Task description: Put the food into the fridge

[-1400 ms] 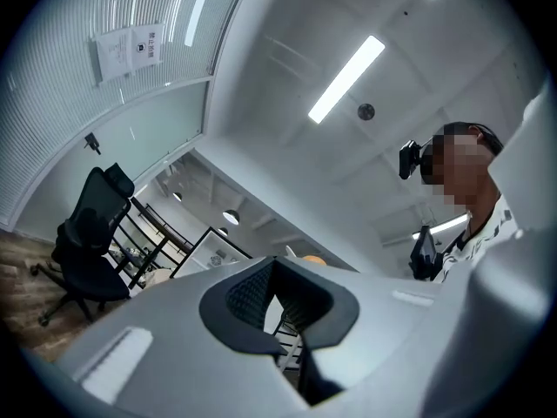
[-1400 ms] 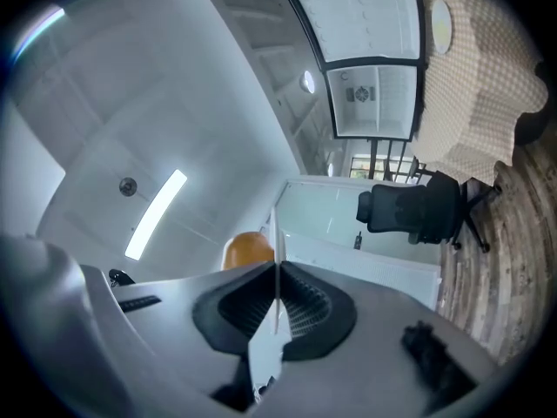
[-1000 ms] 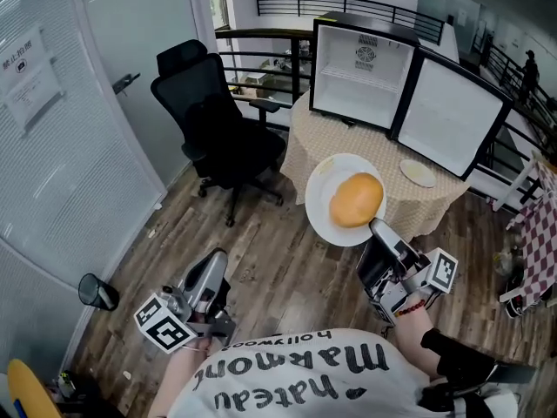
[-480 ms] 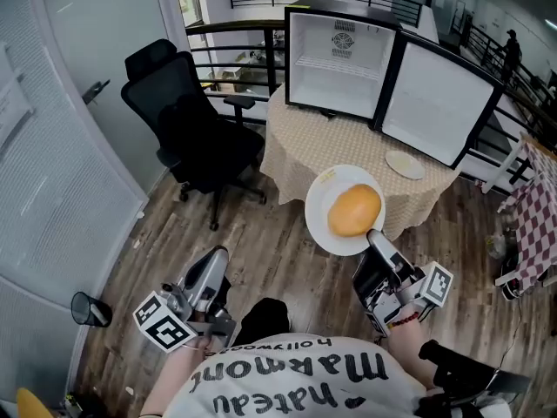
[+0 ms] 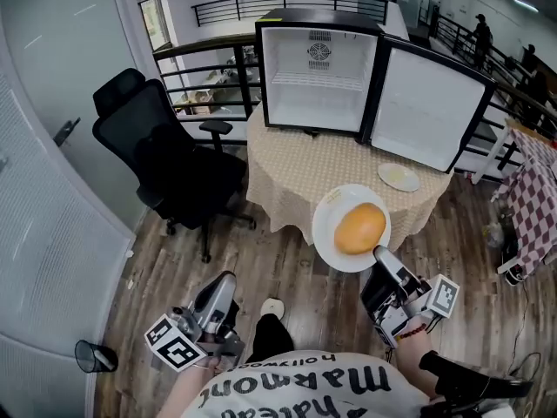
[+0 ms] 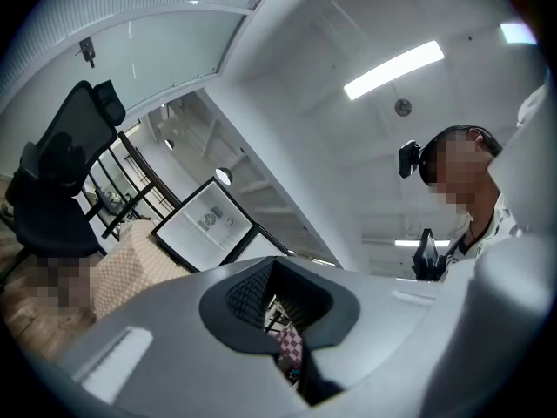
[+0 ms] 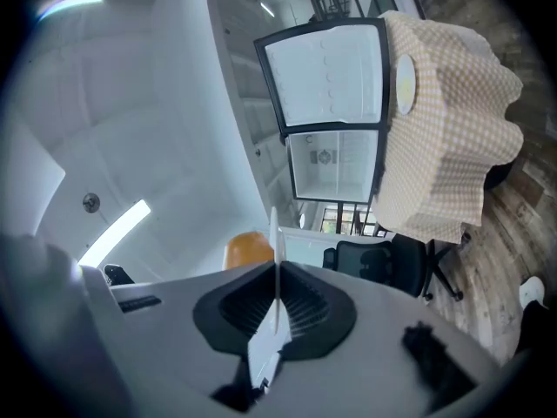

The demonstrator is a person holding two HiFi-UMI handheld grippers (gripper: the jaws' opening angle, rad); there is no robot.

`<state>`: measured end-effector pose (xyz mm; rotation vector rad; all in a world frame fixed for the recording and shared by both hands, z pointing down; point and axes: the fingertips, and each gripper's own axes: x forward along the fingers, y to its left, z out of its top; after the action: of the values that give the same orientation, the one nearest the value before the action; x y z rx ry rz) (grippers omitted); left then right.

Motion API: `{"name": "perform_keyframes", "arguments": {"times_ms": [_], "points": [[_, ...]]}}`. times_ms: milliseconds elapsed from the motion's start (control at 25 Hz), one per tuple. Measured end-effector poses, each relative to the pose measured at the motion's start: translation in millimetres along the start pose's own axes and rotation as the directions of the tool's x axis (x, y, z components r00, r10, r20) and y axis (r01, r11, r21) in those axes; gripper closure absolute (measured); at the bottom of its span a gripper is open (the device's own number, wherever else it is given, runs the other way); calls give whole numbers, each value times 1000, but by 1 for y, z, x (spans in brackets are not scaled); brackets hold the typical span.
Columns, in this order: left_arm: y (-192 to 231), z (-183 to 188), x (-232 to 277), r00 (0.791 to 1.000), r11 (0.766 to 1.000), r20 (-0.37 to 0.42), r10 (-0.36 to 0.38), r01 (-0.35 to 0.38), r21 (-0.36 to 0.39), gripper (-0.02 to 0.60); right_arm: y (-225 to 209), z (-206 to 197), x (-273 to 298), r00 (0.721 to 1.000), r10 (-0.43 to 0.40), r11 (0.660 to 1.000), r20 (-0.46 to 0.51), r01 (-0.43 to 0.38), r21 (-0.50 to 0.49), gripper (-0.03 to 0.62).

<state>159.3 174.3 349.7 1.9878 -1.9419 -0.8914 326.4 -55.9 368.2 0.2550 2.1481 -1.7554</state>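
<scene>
My right gripper (image 5: 384, 265) is shut on the near rim of a white plate (image 5: 335, 235) and holds it up level in front of the table. An orange round bun (image 5: 359, 228) lies on the plate. In the right gripper view the plate (image 7: 275, 242) shows edge-on between the pads, with the bun (image 7: 247, 249) behind it. The small black fridge (image 5: 318, 68) stands open and empty on the table, its door (image 5: 426, 107) swung out to the right. My left gripper (image 5: 219, 296) hangs low at the left, shut with nothing in it.
The round table (image 5: 305, 168) has a checkered cloth, and a small empty plate (image 5: 399, 177) lies on it by the fridge door. A black office chair (image 5: 165, 159) stands left of the table. A glass wall runs along the left and railings stand behind the fridge.
The view has moved toward the table, so the fridge and table look nearer and more central. The right gripper still holds the plate with the bun. The left gripper stays low.
</scene>
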Motion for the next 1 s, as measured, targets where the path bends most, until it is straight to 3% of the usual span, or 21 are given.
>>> {"name": "perform_keyframes", "arguments": {"times_ms": [520, 1000], "points": [[104, 84, 105, 988, 989, -52, -148, 147, -27, 584, -18, 57, 104, 982, -26, 997, 187, 40, -72, 568], [183, 147, 184, 948, 951, -75, -311, 309, -31, 586, -24, 102, 186, 947, 5, 985, 321, 51, -167, 569]]}}
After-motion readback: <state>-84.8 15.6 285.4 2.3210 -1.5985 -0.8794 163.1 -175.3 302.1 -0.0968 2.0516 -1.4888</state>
